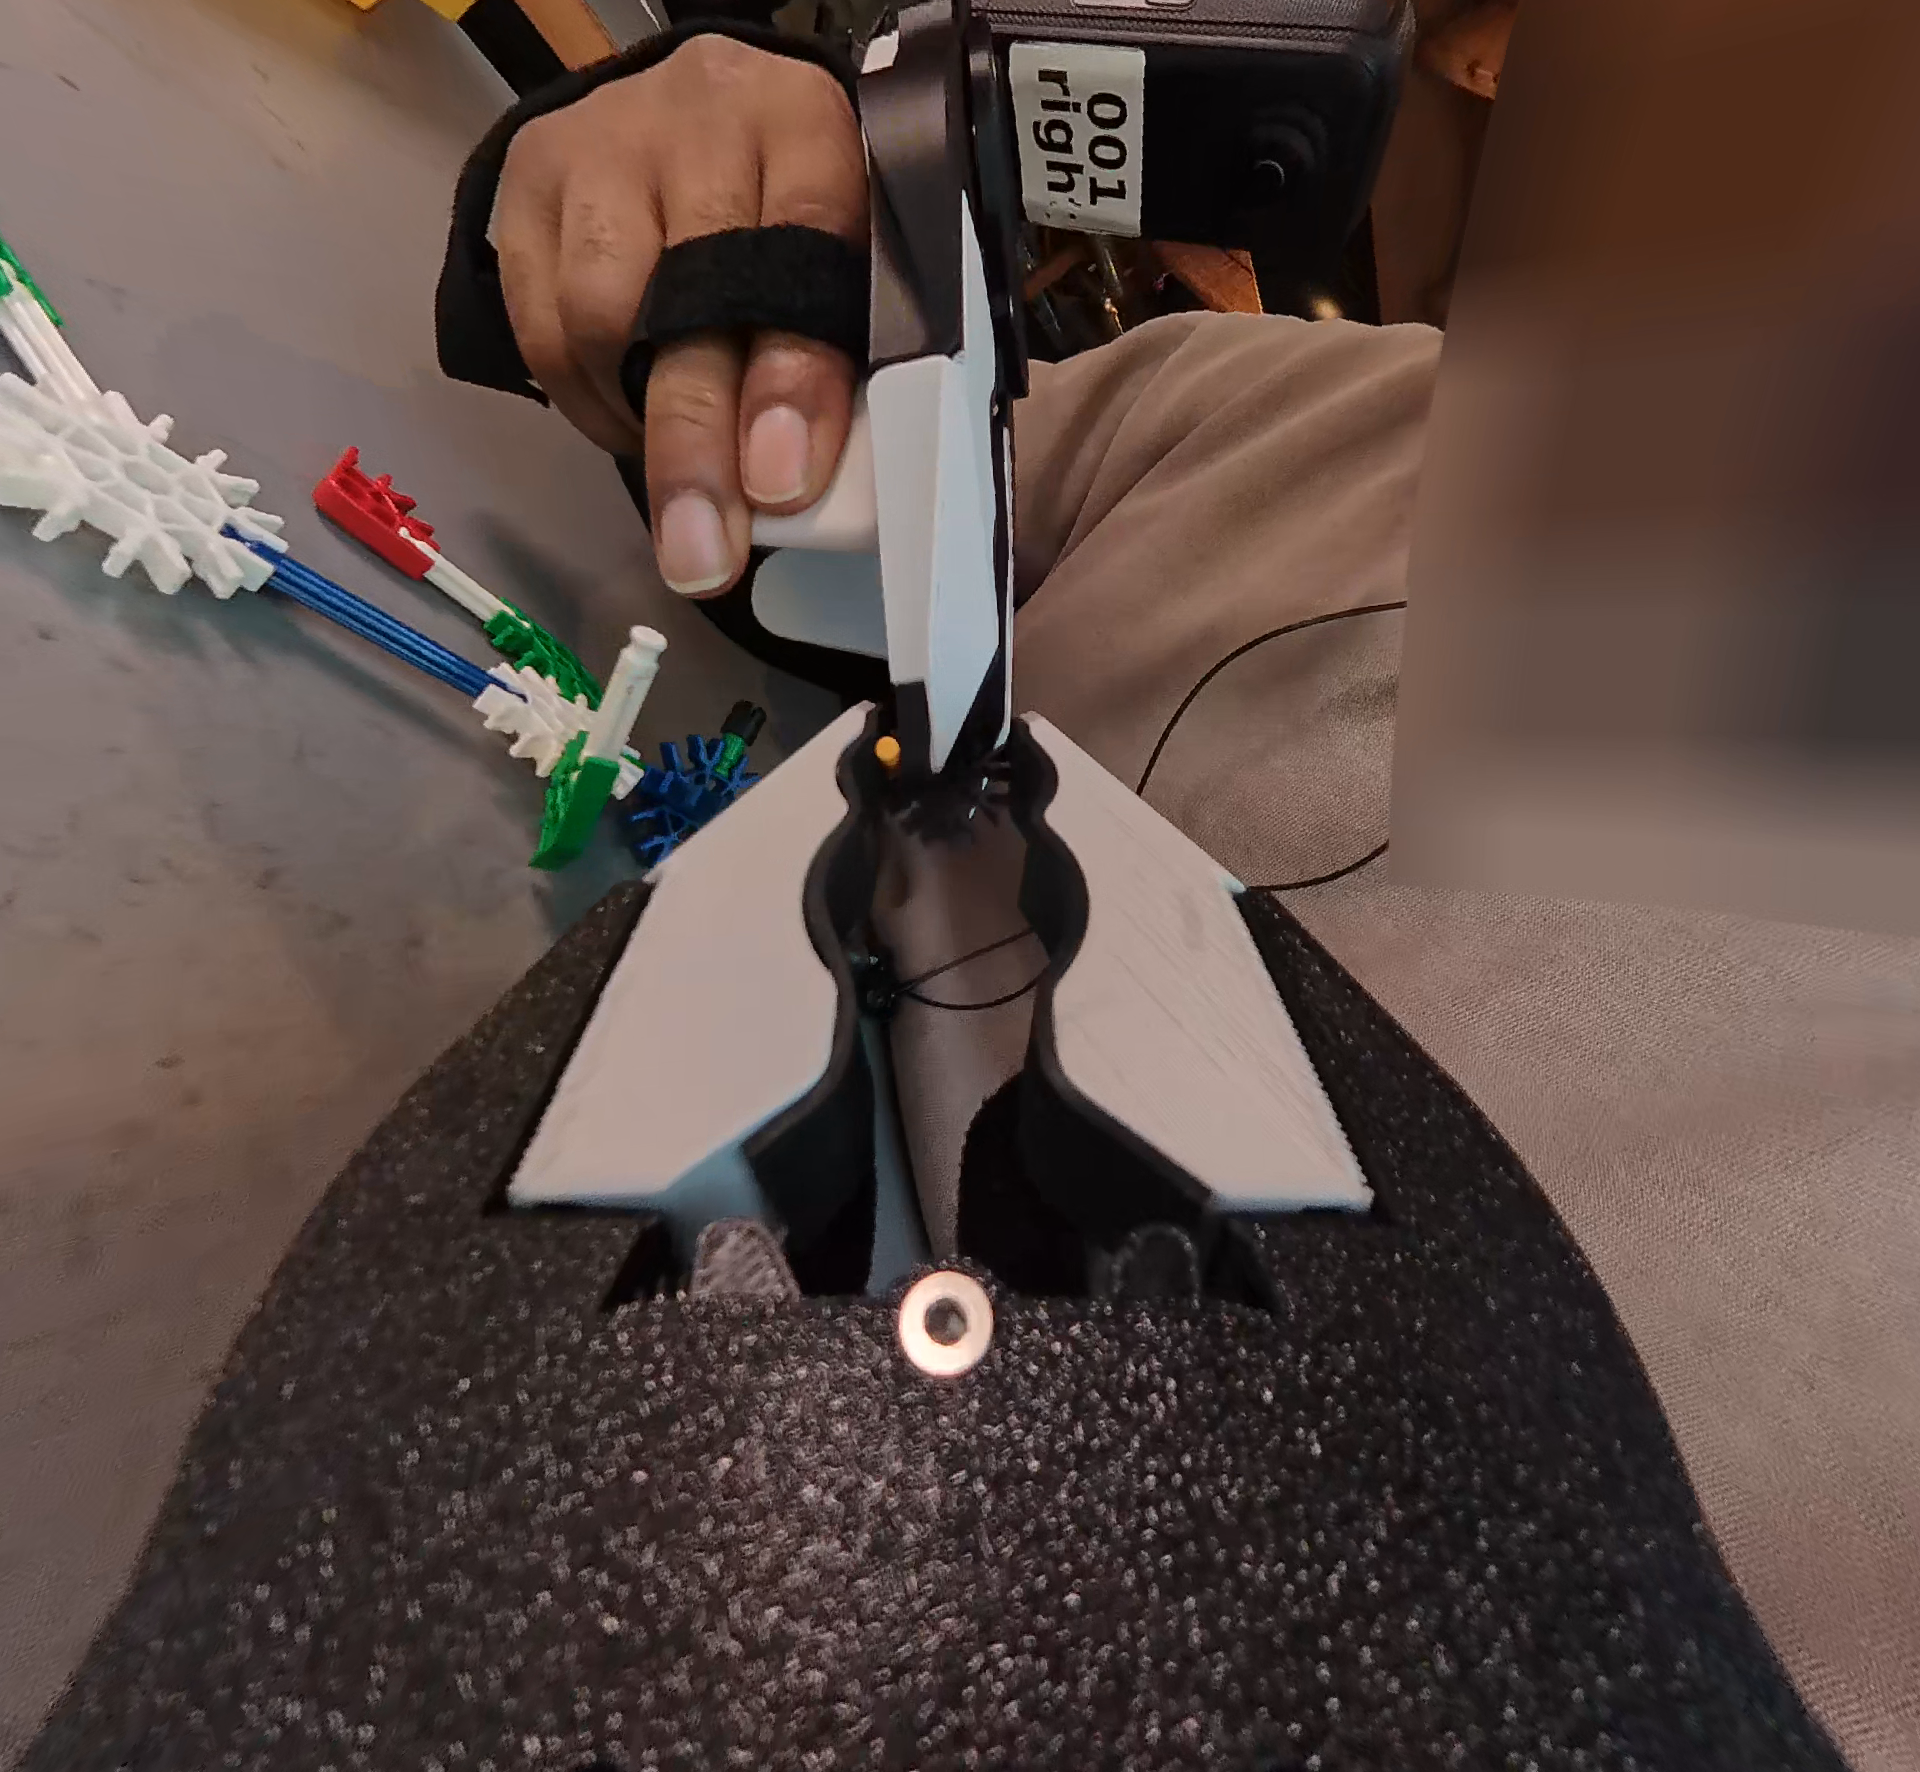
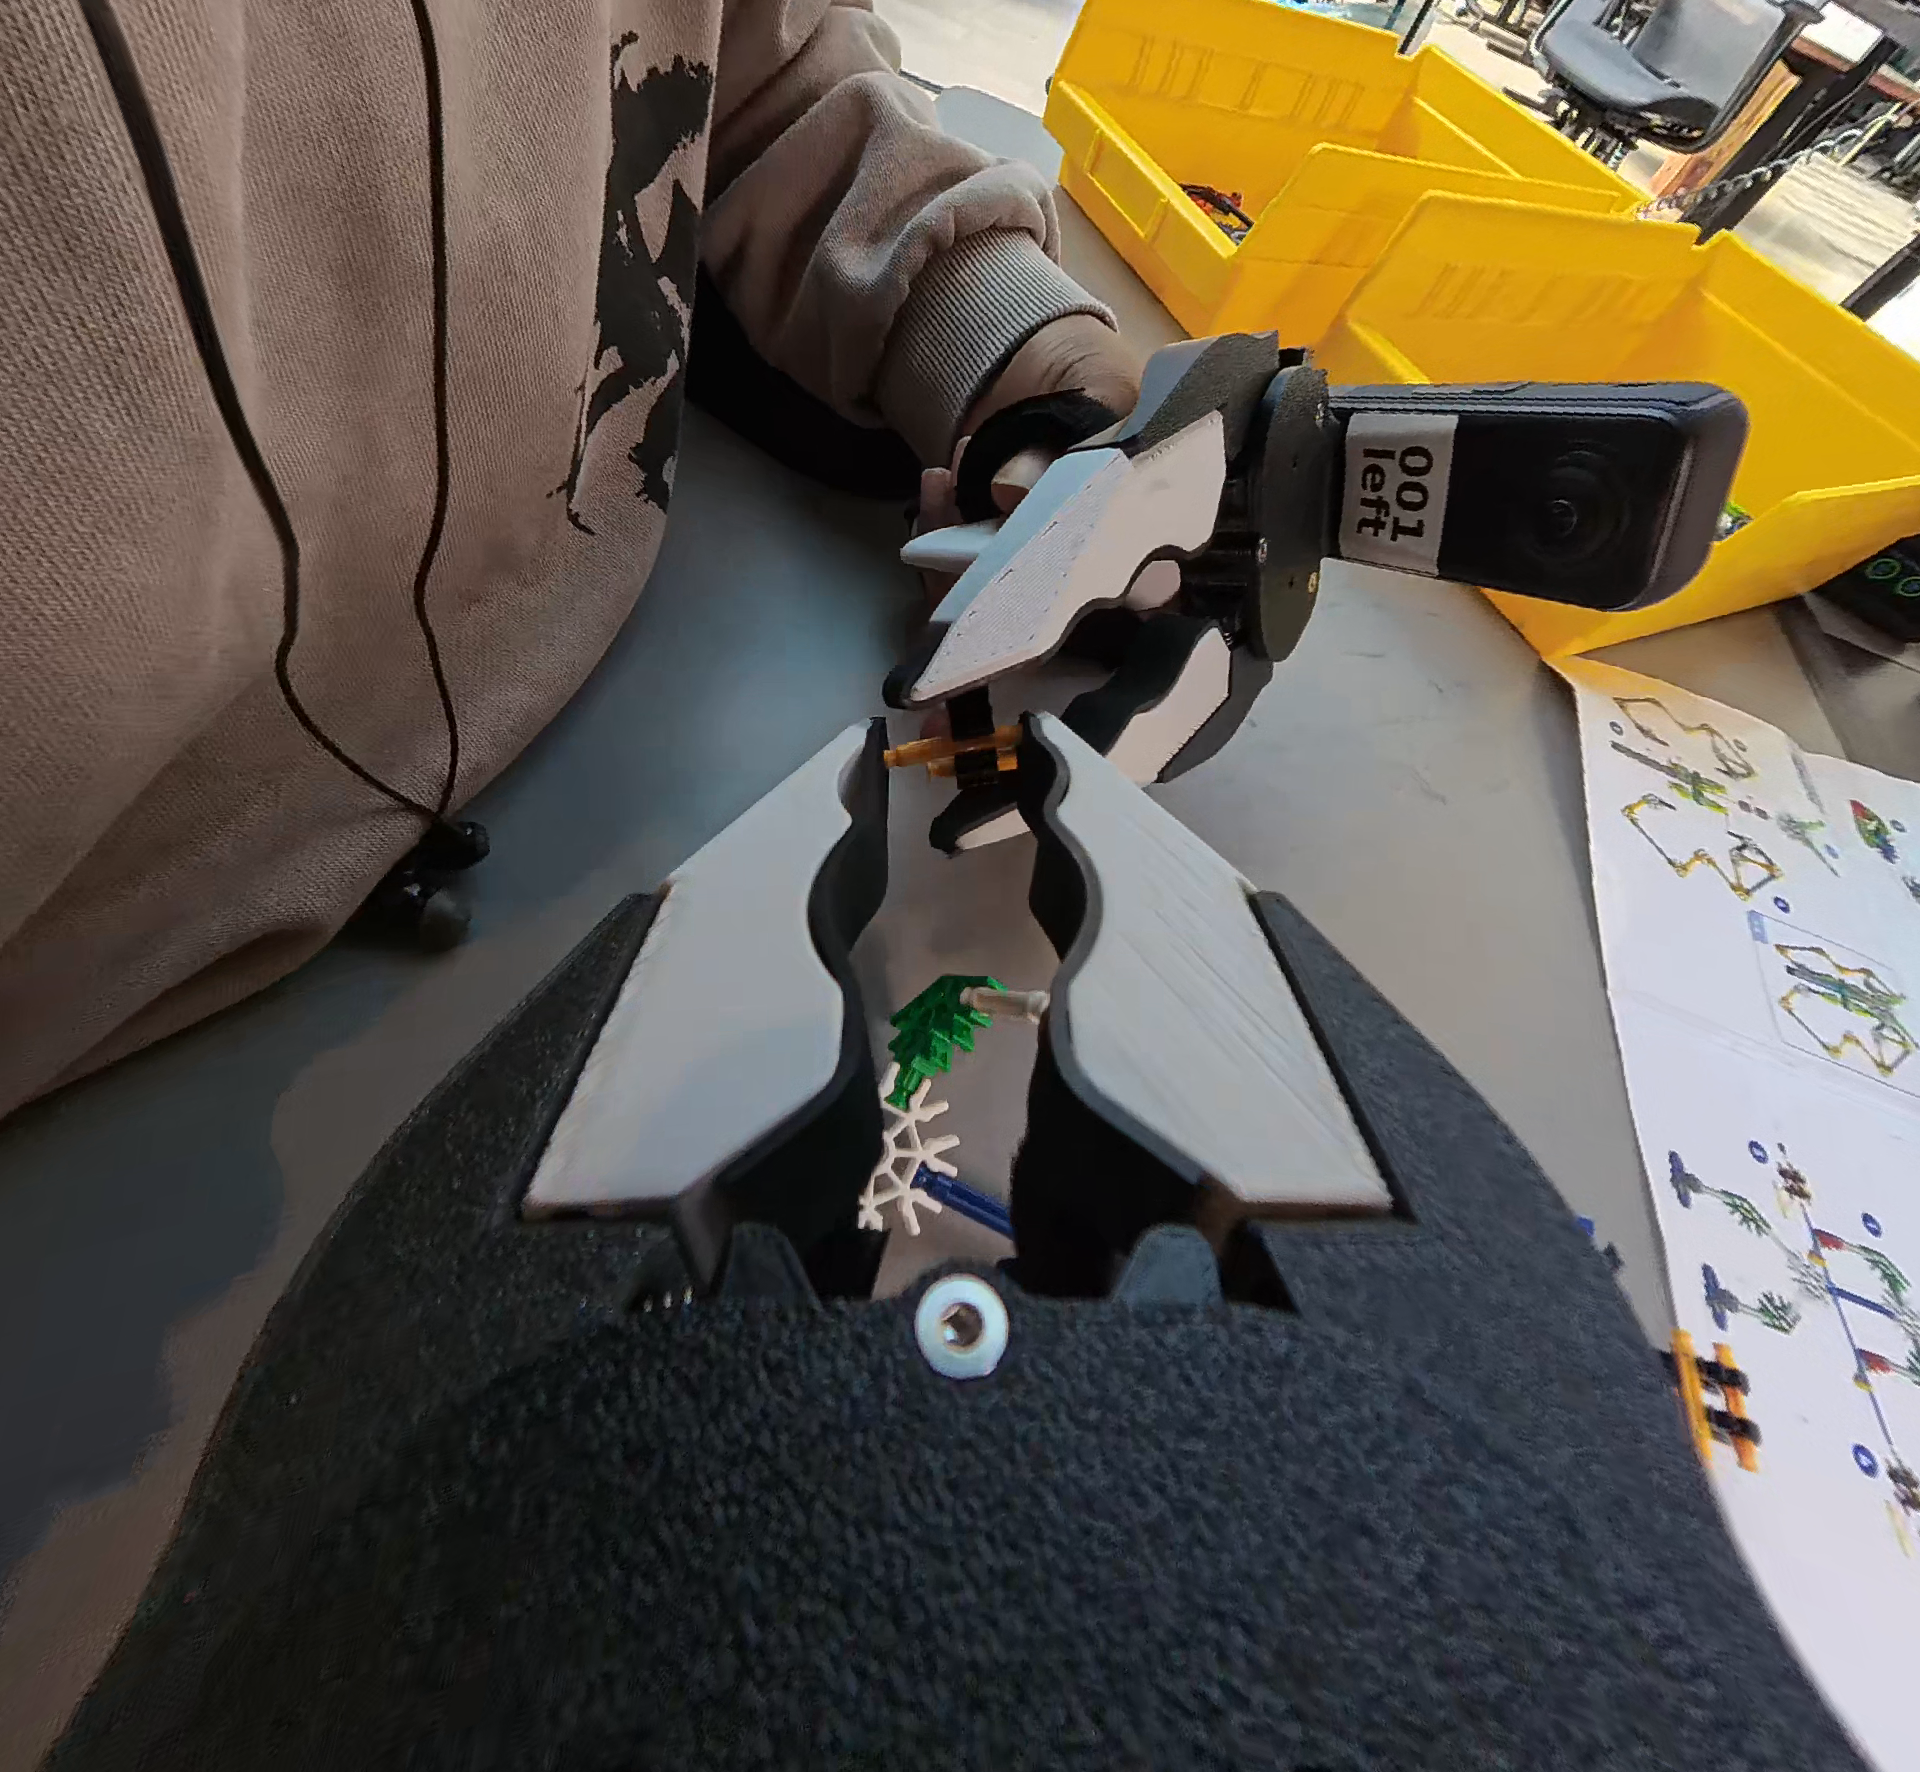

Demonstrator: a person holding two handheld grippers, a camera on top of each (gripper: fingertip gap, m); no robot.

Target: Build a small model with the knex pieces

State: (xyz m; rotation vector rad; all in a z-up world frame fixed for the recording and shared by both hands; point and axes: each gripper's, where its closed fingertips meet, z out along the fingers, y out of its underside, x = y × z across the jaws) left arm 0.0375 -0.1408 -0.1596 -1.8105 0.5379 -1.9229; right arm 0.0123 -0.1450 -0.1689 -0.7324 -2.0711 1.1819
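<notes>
My left gripper [image 1: 948, 735] is shut on a black snowflake-shaped connector [image 1: 951, 803], held between its tips. My right gripper [image 2: 954, 735] is shut on a short orange rod [image 2: 935, 754] that lies crosswise between its fingertips and passes through the black connector [image 2: 974, 761]. The two grippers meet tip to tip above the grey table [image 2: 1382, 735]. In the left wrist view the right gripper [image 1: 951, 683] comes down from above, edge-on, with the rod's end [image 1: 886, 748] beside it. In the right wrist view the left gripper [image 2: 961, 756] reaches in from the upper right.
A part-built toy of white [image 1: 114, 496], blue [image 1: 374, 621], red [image 1: 374, 517] and green [image 1: 571, 803] pieces lies on the table at left, also below my right fingers [image 2: 914, 1151]. Yellow bins [image 2: 1455, 268] stand behind. A printed picture sheet [image 2: 1766, 995] lies right. The person's beige sweatshirt [image 2: 312, 372] is close. The tips of both grippers are at nearly the same place.
</notes>
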